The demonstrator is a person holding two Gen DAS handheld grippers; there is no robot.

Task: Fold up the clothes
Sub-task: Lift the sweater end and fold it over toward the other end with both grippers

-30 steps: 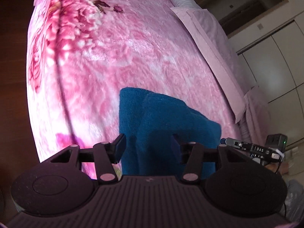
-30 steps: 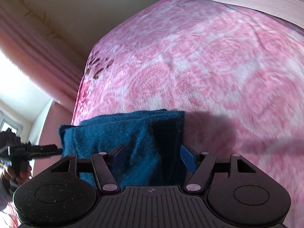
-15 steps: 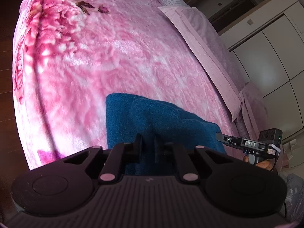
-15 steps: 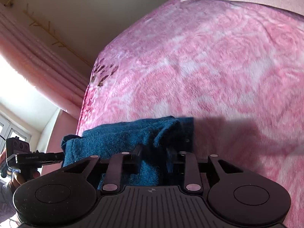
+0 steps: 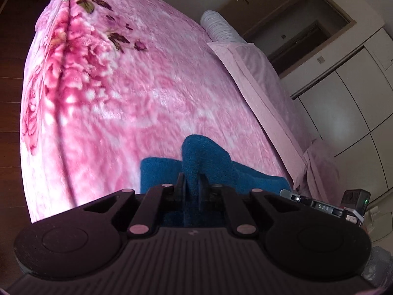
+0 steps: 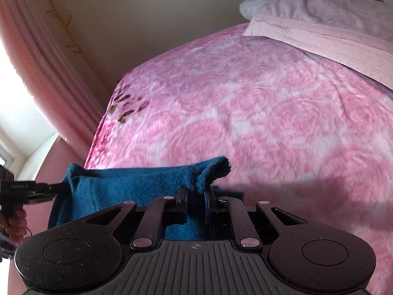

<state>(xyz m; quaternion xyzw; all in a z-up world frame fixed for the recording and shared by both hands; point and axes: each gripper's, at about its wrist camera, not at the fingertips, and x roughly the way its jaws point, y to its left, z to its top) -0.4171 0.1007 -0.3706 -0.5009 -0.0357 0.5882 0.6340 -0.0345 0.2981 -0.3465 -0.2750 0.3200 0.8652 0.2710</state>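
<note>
A dark blue fleecy garment lies near the front edge of a pink flowered blanket. My left gripper is shut on a raised fold of its near edge. In the right wrist view the same blue garment stretches leftward, and my right gripper is shut on its other corner, which sticks up past the fingertips. Both pinched corners are lifted off the blanket. The other gripper shows at each view's edge, the right gripper low at the right and the left gripper at the left, held by a hand.
A pale pink folded sheet and pillows lie across the head of the bed. White wardrobe doors stand to the right, a pink curtain and bright window to the left. Dark wooden floor runs beside the bed.
Both grippers went from open above the garment's near edge to shut on it, then rose, pulling the two corners up off the blanket.
</note>
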